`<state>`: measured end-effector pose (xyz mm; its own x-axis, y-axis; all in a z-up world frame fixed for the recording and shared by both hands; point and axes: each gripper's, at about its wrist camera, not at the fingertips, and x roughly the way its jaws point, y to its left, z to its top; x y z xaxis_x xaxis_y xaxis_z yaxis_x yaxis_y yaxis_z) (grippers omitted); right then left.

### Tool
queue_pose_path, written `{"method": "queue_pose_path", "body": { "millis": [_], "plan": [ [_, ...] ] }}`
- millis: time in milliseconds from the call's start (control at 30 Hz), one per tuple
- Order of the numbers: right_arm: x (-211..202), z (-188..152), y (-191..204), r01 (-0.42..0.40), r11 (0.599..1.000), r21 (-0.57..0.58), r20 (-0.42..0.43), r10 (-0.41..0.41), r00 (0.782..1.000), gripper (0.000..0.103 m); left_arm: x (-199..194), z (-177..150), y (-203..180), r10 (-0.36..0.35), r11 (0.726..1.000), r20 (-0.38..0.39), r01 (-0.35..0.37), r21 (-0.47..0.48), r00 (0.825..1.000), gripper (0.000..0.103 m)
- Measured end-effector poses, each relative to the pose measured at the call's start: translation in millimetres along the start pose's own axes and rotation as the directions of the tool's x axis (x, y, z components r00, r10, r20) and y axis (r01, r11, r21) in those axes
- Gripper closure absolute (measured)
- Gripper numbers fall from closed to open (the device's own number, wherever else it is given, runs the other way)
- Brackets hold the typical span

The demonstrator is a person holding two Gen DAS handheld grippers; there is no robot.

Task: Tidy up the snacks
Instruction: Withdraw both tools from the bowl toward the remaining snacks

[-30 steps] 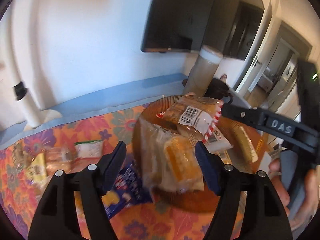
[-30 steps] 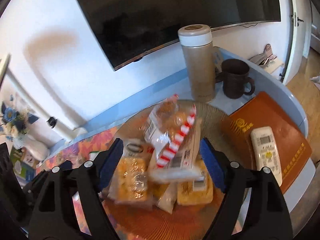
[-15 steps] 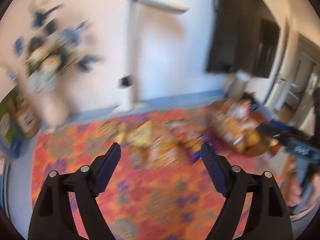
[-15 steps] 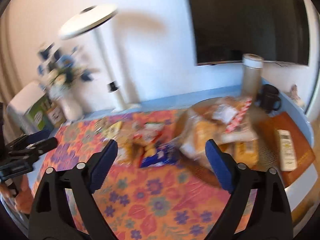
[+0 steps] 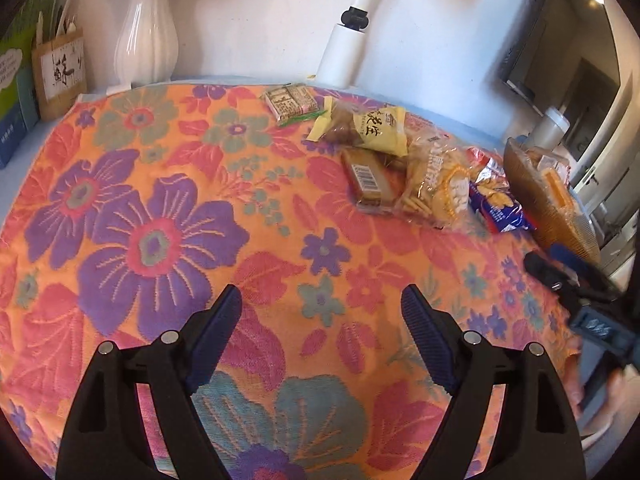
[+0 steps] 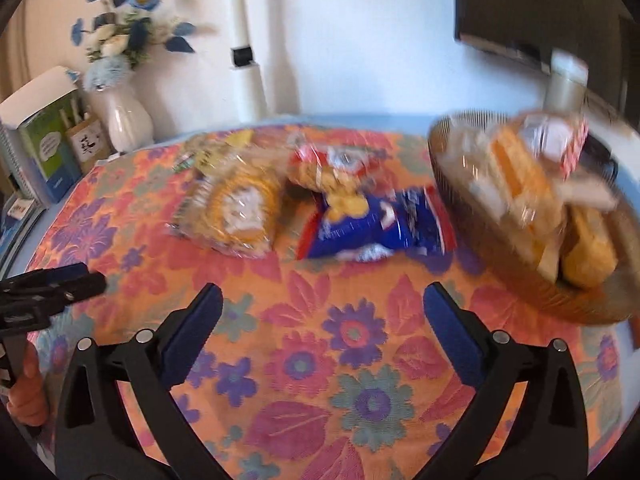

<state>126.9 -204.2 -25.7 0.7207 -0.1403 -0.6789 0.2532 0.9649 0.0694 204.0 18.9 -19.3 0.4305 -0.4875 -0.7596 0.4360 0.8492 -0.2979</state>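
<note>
Over a broad bare stretch of flowered tablecloth [image 5: 168, 216], the left gripper [image 5: 322, 332] hangs released and empty, the right gripper's [image 6: 323, 330] jaws opening on nothing, loose snack packets [image 6: 280, 208] beside the packet-filled woven basket [image 6: 516, 276] near the table's edge.

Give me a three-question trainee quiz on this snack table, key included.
1. True or false: the left hand-held gripper holds a snack.
2. Which packet lies nearest the basket? A. yellow bag B. blue bag C. brown bar
3. Fill in: the white ____ with blue flowers stands at the back left of the table.

Key: 1. False, nothing is between its jaws. 2. B. 3. vase.
</note>
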Motion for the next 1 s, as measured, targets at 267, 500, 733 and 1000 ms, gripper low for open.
{"method": "queue_pose_path", "body": {
  "millis": [267, 500, 733, 1000],
  "plan": [
    [20, -5, 2, -0.018, 1.000, 0.006, -0.104, 0.018, 0.994, 0.003, -2, -8, -20, 0.018, 0.993, 0.019, -0.020, 0.114, 1.000, 0.013],
    [20, -6, -6, -0.057, 0.997, 0.048, -0.108, 0.062, 0.992, 0.003, -3, -8, -21, 0.016, 0.993, 0.017, -0.018, 0.118, 1.000, 0.013],
    [19, -4, -24, -0.106, 0.987, 0.125, -0.119, 0.121, 0.986, 0.003, -3, -8, -19, 0.020, 0.994, 0.016, -0.022, 0.107, 1.000, 0.013],
    [15, -8, -79, -0.250, 0.888, 0.386, -0.030, 0.283, 0.959, 0.003, -3, -3, -15, 0.092, 0.994, -0.007, -0.091, 0.066, 0.996, 0.013]
  ]
}}
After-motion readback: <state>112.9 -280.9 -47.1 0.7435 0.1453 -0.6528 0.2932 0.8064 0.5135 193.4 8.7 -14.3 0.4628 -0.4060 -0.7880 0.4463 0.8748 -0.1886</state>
